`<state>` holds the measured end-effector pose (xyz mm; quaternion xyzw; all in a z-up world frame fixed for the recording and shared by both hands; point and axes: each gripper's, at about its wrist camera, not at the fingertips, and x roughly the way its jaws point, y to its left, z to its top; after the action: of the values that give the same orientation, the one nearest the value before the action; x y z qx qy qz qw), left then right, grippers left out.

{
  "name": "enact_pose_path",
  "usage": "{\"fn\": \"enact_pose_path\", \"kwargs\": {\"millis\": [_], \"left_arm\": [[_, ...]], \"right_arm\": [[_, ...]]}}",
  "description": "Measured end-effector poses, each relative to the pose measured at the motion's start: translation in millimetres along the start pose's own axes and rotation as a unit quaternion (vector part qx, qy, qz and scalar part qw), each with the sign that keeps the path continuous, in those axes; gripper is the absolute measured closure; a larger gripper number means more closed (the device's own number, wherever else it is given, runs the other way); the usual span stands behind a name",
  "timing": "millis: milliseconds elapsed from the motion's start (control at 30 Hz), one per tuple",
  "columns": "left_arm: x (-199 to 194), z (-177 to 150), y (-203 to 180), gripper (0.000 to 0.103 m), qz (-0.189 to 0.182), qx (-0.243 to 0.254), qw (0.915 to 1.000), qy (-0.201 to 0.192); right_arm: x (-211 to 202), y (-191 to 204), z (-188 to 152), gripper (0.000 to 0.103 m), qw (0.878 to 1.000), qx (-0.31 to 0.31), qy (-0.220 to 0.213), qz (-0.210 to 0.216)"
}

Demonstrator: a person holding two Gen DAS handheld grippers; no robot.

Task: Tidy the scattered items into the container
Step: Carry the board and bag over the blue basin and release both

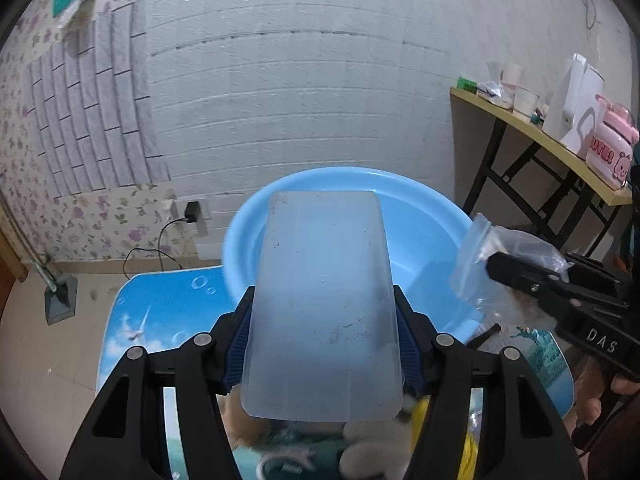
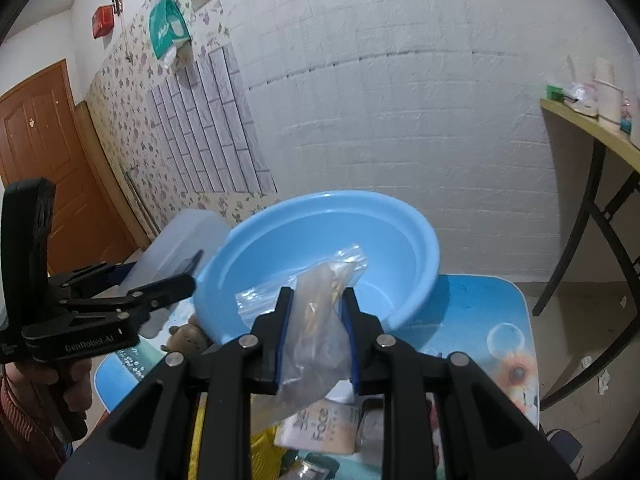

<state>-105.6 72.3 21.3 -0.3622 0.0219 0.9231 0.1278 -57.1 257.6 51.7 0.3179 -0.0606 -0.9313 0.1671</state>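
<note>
Currently both tongs are loaded and held up in front of the blue basin [image 1: 420, 216], so 2 items look to be on their way in but neither has been let go yet. On the left, the left gripper [image 1: 324, 320] is clamped across the sides of a frosted plastic box [image 1: 324, 300], whose translucent body stands up between the blue pads [image 1: 240, 344] and hides much of the basin beyond the tips. Just under those jaws, on the blue printed table [image 1: 168, 312], several things remain: a brown plush toy [image 1: 240, 424], a cream plush piece [image 1: 372, 440] and something yellow [image 1: 420, 408] at the jaw's right side.

Further right, the right gripper [image 2: 316, 312] is shut on a clear plastic bag [image 2: 316, 340] with pale contents I cannot identify; the bag's top pokes out past the tips toward the basin's near rim. Ahead of these tips the basin's inside looks bare as far as it shows, which suggests the tidying is at an early stage. Below the right jaws lie a pack printed "Face" [image 2: 320, 428] and what may be a jar [image 2: 308, 470], blurred. A hand [image 2: 76, 384] holds the left tool's handle at that view's left edge.

By my reading, both held things need carrying over the rim and releasing, then the table's leftovers collecting
</note>
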Motion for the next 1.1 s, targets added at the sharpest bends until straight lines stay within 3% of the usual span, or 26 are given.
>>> {"fn": "enact_pose_path", "kwargs": {"millis": [233, 433, 567, 700, 1100], "left_arm": [[38, 9, -11, 0.041, -0.005, 0.014, 0.9995, 0.026], [48, 6, -14, 0.041, -0.009, 0.021, 0.9991, 0.036], [41, 5, -16, 0.032, -0.002, 0.029, 0.9993, 0.024], [29, 5, -15, 0.028, -0.005, 0.028, 0.9995, 0.013], [-7, -26, 3, 0.024, 0.006, -0.003, 1.0, 0.004]], "right_arm": [[31, -10, 6, 0.08, 1.0, -0.004, 0.028, -0.002], [43, -12, 5, 0.078, 0.999, -0.005, 0.034, 0.005], [43, -13, 6, 0.075, 0.999, -0.002, 0.036, 0.0], [37, -9, 8, 0.063, 0.999, -0.002, 0.032, -0.004], [-1, -14, -16, 0.06, 0.999, 0.015, 0.022, -0.023]]}}
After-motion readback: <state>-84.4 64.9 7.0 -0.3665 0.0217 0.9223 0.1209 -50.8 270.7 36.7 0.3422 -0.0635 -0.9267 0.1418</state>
